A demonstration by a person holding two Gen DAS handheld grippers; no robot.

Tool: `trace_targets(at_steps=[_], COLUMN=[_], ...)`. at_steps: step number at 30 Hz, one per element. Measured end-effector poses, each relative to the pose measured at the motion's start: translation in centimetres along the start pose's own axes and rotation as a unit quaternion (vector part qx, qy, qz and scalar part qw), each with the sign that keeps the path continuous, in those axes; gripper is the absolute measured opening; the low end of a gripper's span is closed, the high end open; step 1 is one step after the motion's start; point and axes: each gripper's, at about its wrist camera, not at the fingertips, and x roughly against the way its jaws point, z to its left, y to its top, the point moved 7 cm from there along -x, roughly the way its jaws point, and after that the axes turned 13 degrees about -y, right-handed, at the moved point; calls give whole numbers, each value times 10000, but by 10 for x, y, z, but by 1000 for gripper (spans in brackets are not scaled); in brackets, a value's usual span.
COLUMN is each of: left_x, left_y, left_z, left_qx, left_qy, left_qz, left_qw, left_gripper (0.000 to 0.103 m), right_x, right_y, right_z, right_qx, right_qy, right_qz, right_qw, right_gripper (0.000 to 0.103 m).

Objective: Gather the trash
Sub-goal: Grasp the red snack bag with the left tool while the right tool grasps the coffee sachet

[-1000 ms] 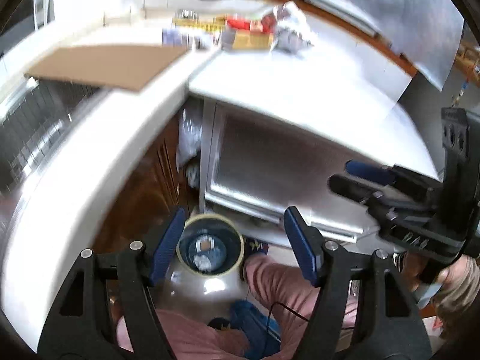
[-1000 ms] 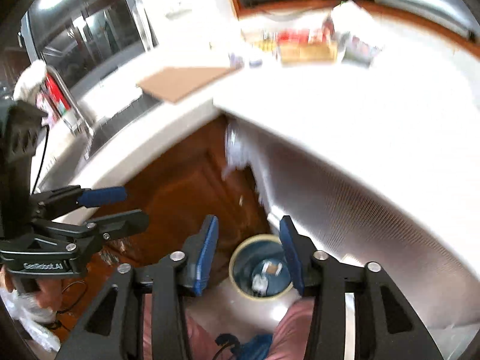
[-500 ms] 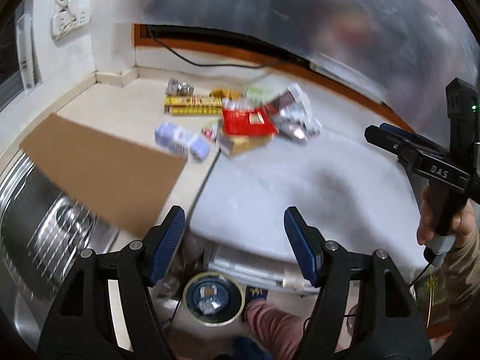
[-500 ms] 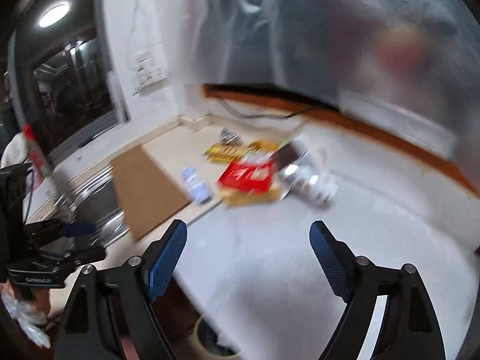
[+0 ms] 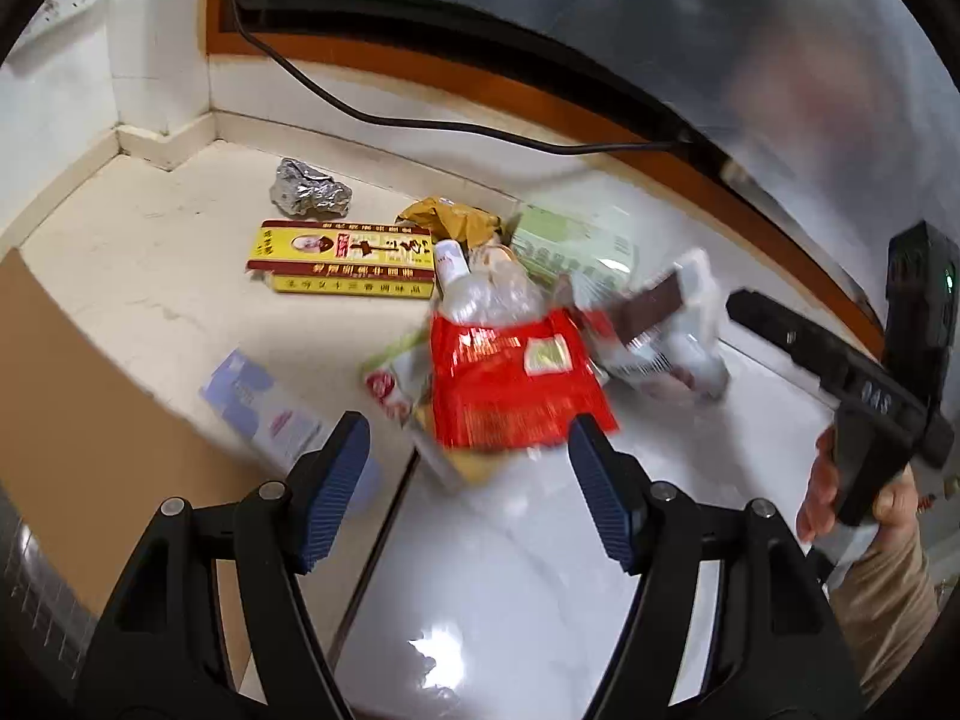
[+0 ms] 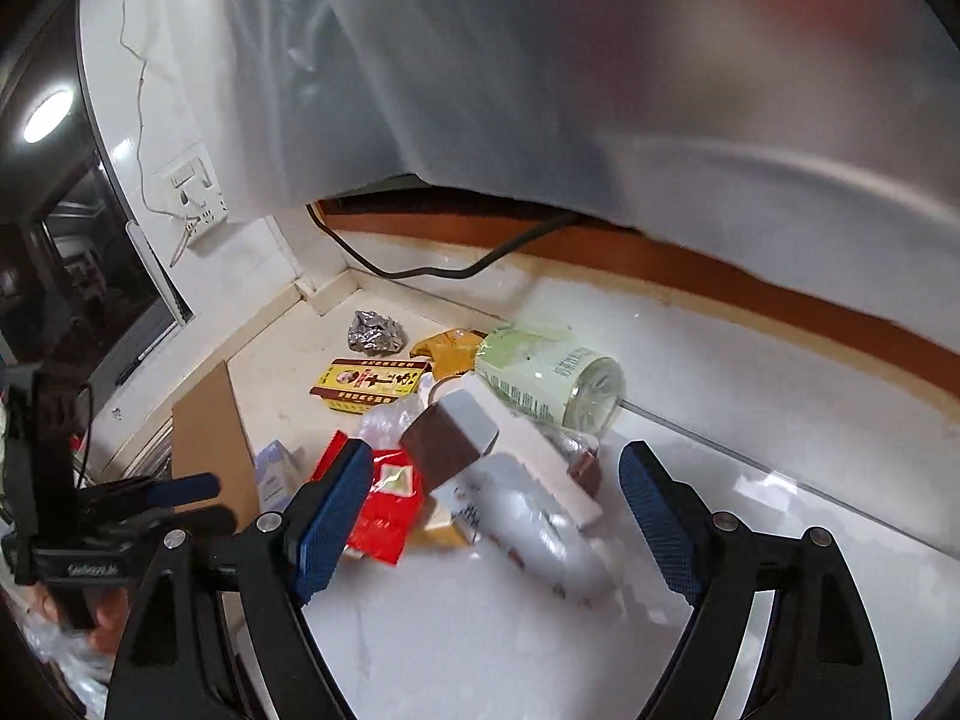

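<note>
A heap of trash lies on the pale counter (image 5: 540,570): a red wrapper (image 5: 510,384), a yellow box (image 5: 345,258), a foil ball (image 5: 309,192), a lilac carton (image 5: 264,408), a green-labelled bottle (image 6: 546,378) and a brown-and-white box (image 6: 456,438). My left gripper (image 5: 468,444) hangs open just short of the red wrapper, nothing between its pads. My right gripper (image 6: 495,468) is open wide in front of the brown-and-white box and a blurred white package (image 6: 528,516), touching neither. Each gripper shows in the other's view: right gripper (image 5: 756,315), left gripper (image 6: 204,504).
A brown cardboard sheet (image 5: 72,432) lies left of the heap, partly over a metal sink (image 5: 24,588). A black cable (image 5: 420,120) runs along the back wall under a hanging plastic sheet (image 6: 540,60). A wall socket (image 6: 192,192) sits at the left.
Both grippers have come up from over the floor bin to above the counter and closed in on the trash heap. The right jaws have widened. The bin has dropped out of view.
</note>
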Motion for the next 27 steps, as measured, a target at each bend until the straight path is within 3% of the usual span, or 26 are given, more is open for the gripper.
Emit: trace_targets(at_steps=[7,10,14,16,20,22,24,27], left_x=[-47,-61,-76,-82,-85,-81,-75,-64], left_y=[16,19,19,17,14,12,11,8], left_z=[19,22,22,22,18,16,14,11], left_qx=[43,15,-77,-88,-134,-186,-190,-139], left_qy=[78,11,9,-48,-130,-114,-147,-199], left_qz=[66,89,171,241,183,129,55,-74], left_qw=[9999,10000,9998,9997,9997,9997,9997,9997], left_gripper=[66,66,63,49,33,20,13,9], right_x=[-60,-70,-76,-76,-68,-61,-53,-37], right_y=[-18,-34,-51,-59,-66,-69,-69,-70], right_z=[6,13,23,26,36,40,45,51], right_qx=[286,477,791,865,1010,1062,1116,1137], right_qy=[169,215,263,344,387,404,411,342], right_qz=[389,416,499,558,443,397,368,240], right_qw=[9987,9978,9953,9941,9931,9927,9922,9926], right_gripper=[85,80,48,40,23,19,12,12])
